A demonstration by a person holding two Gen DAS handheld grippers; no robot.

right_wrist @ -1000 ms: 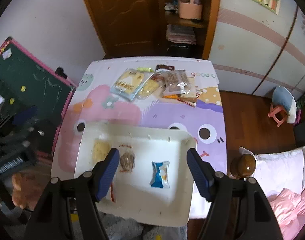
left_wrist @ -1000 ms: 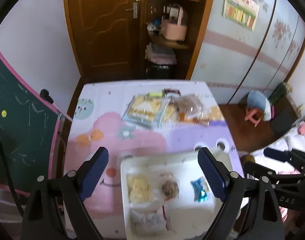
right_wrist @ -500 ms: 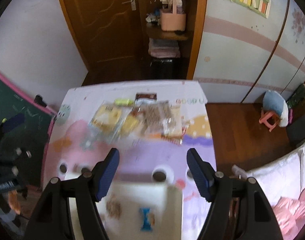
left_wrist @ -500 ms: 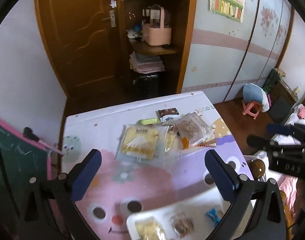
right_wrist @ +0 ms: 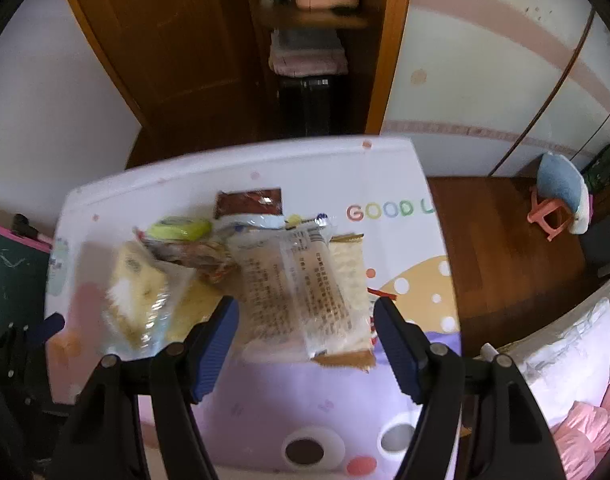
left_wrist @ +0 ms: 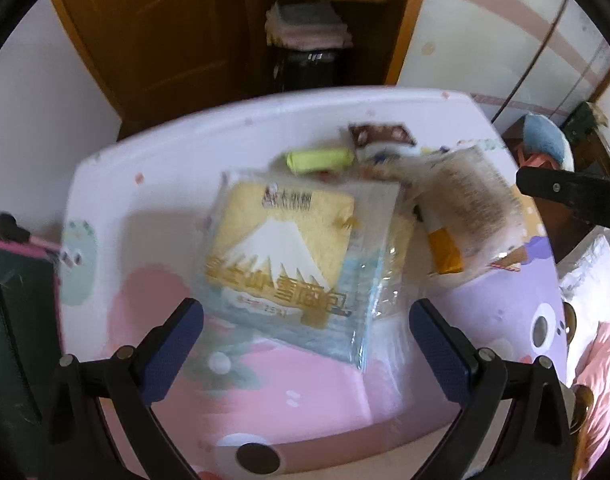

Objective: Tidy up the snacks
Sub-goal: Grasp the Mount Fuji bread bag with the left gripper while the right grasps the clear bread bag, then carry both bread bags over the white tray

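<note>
Spreading my left fingers point(left_wrist: 305, 334) around the yellow bread bag point(left_wrist: 289, 256), my right fingers point(right_wrist: 307, 338) apart over the clear cracker pack point(right_wrist: 301, 296) beside it; overlapping slippery wrappers on the tabletop point(left_wrist: 153, 184) could drag neighbours along.

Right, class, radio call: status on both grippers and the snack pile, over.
Left gripper open, empty, over the yellow bread pack. Right gripper open, empty, over the clear biscuit pack. Packs overlap in a pile; nothing else blocking.
</note>
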